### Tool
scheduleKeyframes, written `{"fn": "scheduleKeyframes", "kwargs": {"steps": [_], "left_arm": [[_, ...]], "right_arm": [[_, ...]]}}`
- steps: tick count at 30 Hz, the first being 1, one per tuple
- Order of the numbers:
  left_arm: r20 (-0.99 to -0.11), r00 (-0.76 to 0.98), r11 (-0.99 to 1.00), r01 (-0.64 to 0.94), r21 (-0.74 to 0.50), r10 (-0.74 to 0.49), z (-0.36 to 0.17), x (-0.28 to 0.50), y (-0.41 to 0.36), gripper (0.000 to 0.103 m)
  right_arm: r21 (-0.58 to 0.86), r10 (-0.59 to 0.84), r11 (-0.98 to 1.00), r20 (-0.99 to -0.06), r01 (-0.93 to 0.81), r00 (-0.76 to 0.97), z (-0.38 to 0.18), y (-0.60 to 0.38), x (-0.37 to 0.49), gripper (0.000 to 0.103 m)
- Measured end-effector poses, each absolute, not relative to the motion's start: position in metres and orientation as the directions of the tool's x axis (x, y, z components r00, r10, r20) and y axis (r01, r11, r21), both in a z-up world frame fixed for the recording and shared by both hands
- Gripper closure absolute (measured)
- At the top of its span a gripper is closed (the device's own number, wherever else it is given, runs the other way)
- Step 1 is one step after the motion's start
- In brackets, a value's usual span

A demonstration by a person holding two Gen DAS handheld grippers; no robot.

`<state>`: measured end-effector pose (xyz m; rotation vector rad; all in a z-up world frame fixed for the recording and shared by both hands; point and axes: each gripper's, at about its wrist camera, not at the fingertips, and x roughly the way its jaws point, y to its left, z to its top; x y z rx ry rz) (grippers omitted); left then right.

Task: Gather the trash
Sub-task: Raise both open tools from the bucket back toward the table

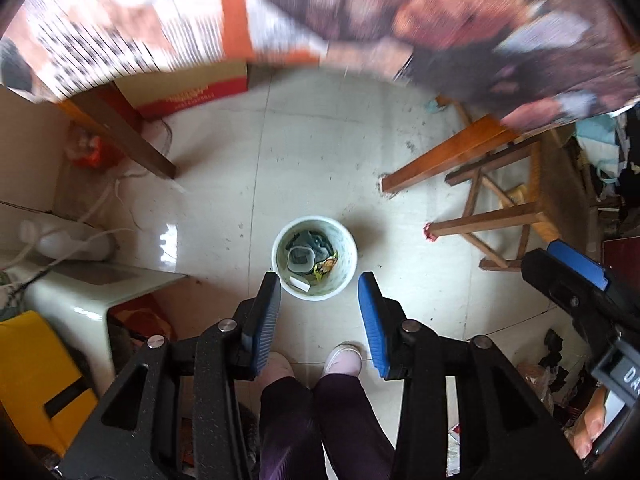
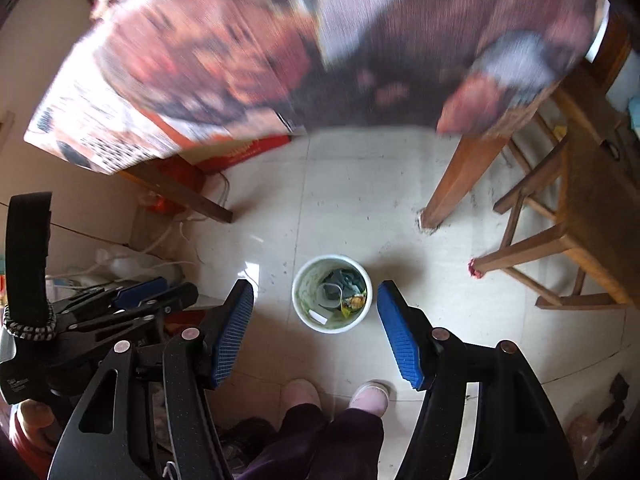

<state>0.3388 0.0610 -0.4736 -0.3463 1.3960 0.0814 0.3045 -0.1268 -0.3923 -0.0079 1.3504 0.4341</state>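
Far left, low: a yellow case (image 1: 36,364) beside a pale stool (image 1: 92,292), with white cables trailing on the tiled floor (image 1: 312,152).

Centre: a white trash bin (image 1: 314,258) on the tiles, holding a clear plastic container (image 1: 300,260), a yellow-green wrapper (image 1: 326,266), a white scrap and dark cloth.

Above it: left gripper (image 1: 320,296), blue pads parted, nothing between them. Right gripper (image 2: 316,308), pads set wider, likewise empty.

Near edge: the person's pink slippers (image 1: 344,360) and dark trousers.

Right: wooden table leg (image 1: 436,156) under a blurred printed tablecloth (image 1: 480,32); a wooden stool (image 1: 520,208) further right.
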Motion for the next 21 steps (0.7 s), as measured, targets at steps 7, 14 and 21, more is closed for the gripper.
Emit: {"fn": "scheduleKeyframes", "kwargs": {"steps": [7, 14, 21], "left_arm": [[-0.948, 0.301, 0.954, -0.236, -0.184, -0.108, -0.351, 0.316, 0.071, 0.064], [-0.877, 0.472, 0.961, -0.192, -0.201, -0.089, -0.229, 0.286, 0.081, 0.063], [-0.785, 0.615, 0.974, -0.122, -0.19, -0.076, -0.137, 0.253, 0.086, 0.051]], "right_arm": [[0.251, 0.342, 0.908, -0.907, -0.336, 0.246, -0.285, -0.122, 0.288, 0.042], [0.238, 0.377, 0.897, -0.852, -0.373, 0.363, -0.189, -0.111, 0.262, 0.042], [0.211, 0.394, 0.902, -0.759, -0.376, 0.518, -0.099, -0.106, 0.229, 0.034]]}}
